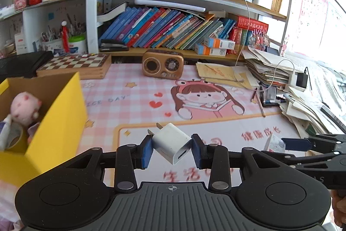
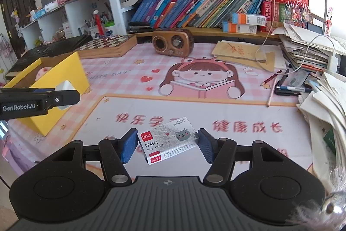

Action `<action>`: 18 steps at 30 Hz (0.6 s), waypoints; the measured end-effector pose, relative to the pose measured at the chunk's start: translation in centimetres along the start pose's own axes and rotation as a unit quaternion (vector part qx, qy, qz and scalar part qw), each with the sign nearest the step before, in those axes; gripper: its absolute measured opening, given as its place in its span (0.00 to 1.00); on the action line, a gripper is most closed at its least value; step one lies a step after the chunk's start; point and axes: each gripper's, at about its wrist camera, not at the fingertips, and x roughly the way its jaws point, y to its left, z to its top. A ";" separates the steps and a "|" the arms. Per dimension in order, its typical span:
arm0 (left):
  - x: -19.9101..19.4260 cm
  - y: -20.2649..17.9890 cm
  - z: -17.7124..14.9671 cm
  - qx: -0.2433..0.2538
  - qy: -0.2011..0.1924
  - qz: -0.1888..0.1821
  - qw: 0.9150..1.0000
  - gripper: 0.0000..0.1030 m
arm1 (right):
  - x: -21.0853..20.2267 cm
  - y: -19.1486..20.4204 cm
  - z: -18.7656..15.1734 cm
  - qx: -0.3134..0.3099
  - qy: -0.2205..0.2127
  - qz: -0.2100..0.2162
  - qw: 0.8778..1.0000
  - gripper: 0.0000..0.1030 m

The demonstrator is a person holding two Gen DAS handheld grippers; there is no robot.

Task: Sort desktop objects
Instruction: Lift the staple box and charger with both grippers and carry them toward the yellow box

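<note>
My left gripper [image 1: 172,147] is shut on a white USB charger plug [image 1: 172,142], held tilted above the pink desk mat with its prongs pointing up-left. In the right wrist view the same charger [image 2: 63,88] shows at the tip of the left gripper, in front of the yellow box [image 2: 58,77]. My right gripper [image 2: 167,142] is shut on a small staple box [image 2: 168,140] with a cat picture, lifted over the mat. The yellow box [image 1: 54,122] stands at the left and holds a pink plush toy [image 1: 24,107] and a tape roll [image 1: 14,135].
A wooden radio [image 1: 162,65] and a chessboard box [image 1: 75,65] stand at the back of the pink mat [image 1: 129,101]. Pencils and pens [image 1: 261,101] lie at the right beside paper stacks [image 1: 302,101]. Bookshelves rise behind.
</note>
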 end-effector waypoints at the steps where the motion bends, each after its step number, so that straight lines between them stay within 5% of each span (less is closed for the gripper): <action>1: -0.6 0.4 -0.4 -0.002 0.001 -0.001 1.000 0.35 | -0.2 0.7 -0.2 -0.001 0.001 -0.001 1.000 0.56; 18: -10.1 9.4 -6.4 -0.024 0.007 -0.005 1.000 0.35 | -3.8 14.0 -4.7 -0.006 0.006 0.001 1.000 0.56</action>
